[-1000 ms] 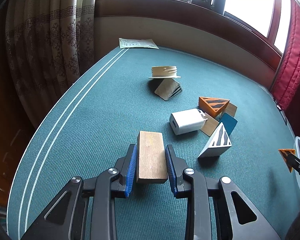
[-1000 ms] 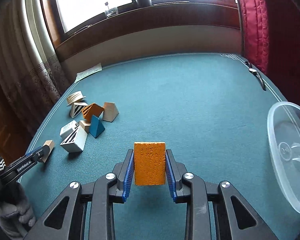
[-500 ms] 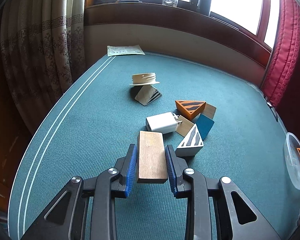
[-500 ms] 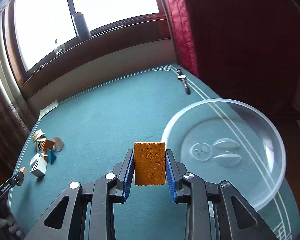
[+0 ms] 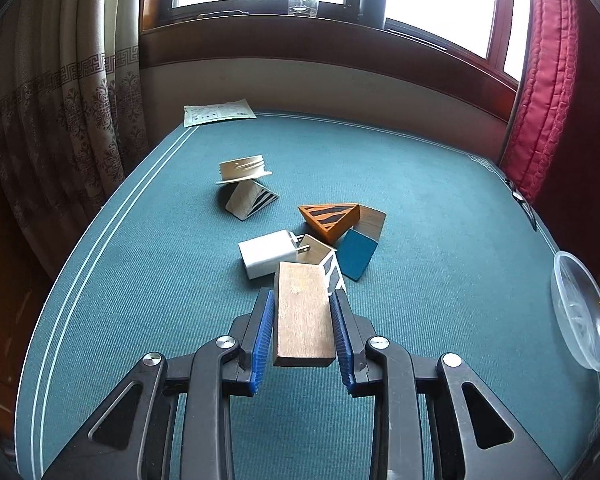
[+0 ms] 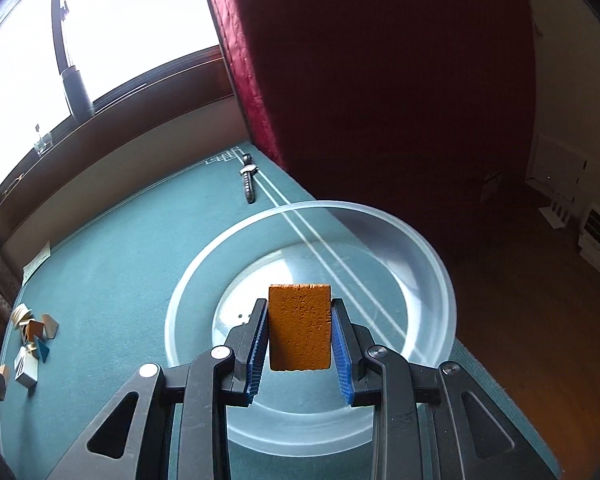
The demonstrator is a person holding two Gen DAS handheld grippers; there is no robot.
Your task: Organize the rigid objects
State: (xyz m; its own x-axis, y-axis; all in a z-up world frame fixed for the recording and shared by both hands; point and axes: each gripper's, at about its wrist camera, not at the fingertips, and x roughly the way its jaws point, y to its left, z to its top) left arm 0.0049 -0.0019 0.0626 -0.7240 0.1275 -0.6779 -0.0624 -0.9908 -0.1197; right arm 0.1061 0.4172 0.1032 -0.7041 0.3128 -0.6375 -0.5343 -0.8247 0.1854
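Step in hand: drop-off into clear plastic bowl (image 6: 432, 256).

Right gripper (image 6: 300, 344) fingers pinching orange block (image 6: 299, 326), poised over bowl centre.

Left gripper (image 5: 302, 330) fingers pinching wooden block (image 5: 302, 314), far from bowl, near block pile.

Next, likely: lower, spread right fingers.

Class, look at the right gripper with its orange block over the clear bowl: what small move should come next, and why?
Probably lower a little and open. The right gripper is shut on the orange block, which hangs over the middle of the clear bowl, so letting go there should land it inside.
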